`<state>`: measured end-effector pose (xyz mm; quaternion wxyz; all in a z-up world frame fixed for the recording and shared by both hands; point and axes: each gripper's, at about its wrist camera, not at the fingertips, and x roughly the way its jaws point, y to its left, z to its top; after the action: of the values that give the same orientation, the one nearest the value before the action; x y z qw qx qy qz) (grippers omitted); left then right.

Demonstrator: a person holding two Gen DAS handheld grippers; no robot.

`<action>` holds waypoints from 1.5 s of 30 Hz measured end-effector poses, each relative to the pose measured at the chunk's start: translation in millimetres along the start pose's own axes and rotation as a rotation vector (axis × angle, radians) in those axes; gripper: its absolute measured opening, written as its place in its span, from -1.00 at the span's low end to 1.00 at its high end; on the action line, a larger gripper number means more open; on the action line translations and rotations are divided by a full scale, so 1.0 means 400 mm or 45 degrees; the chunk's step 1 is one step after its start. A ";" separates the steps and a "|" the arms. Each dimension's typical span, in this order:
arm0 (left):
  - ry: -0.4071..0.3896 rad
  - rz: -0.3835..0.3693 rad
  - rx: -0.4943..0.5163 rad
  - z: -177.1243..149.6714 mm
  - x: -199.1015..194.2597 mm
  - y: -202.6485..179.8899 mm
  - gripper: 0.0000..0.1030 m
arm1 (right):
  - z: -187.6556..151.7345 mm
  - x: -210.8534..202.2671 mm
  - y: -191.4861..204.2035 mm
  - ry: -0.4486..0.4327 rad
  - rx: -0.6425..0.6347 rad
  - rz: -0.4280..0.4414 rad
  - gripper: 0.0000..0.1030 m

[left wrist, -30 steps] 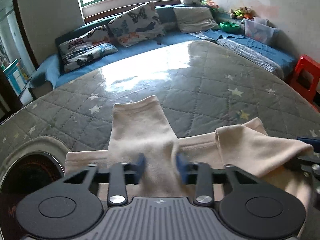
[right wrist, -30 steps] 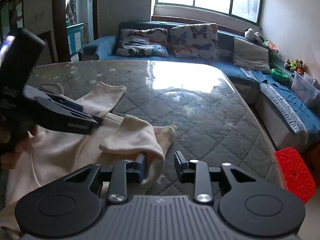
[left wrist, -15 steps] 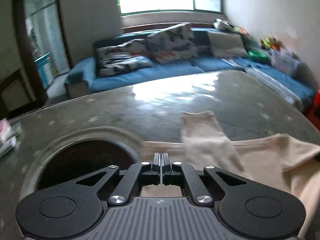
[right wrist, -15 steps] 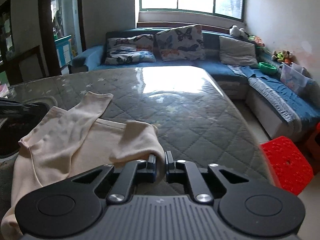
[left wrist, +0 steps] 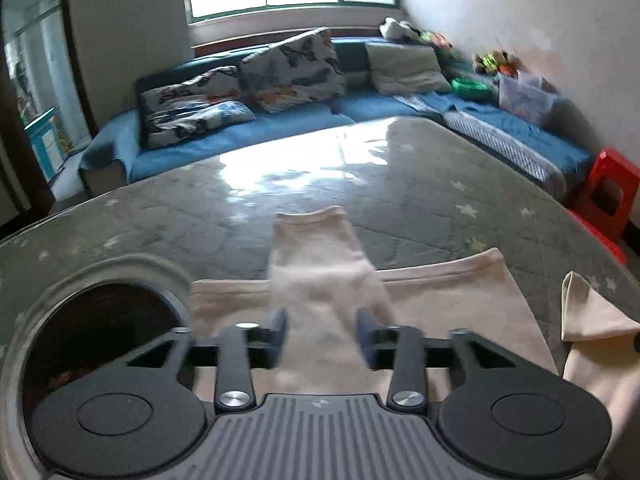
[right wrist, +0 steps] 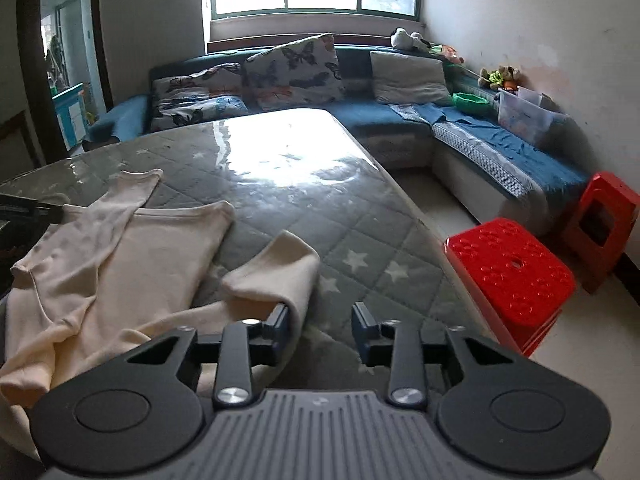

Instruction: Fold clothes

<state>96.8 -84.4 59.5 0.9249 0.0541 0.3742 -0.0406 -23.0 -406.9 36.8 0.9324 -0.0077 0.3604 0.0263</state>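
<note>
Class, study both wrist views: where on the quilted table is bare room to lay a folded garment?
Bare table runs from the cream garment to the sofa edge, plus a strip between its right sleeve and the red stool side. Crowded: near left, garment and round opening.

soft matt cream cloth garment [right wrist: 120, 256] on glossy quilted cover [right wrist: 304, 184]; shiny red plastic stool [right wrist: 508, 276].

Both grippers popped open again after being clamped shut half a second back. The left gripper [left wrist: 322, 336] now has the cream shirt's [right wrist: 132, 248] sleeve lying loose between its fingers. The right gripper [right wrist: 320, 334] let go too, with the other sleeve [right wrist: 280, 272] dropped toward 10 o'clock, flopped beside its left finger.
</note>
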 end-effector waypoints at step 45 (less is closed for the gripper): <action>-0.132 0.295 -0.421 -0.334 -0.420 0.436 -0.89 | -0.021 0.087 0.012 0.009 -0.023 -0.099 -0.05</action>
<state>-95.3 111.7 93.1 0.9376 -0.0579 0.3191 0.1253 -3.1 -400.7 7.2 0.9312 -0.0304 0.3631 -0.0067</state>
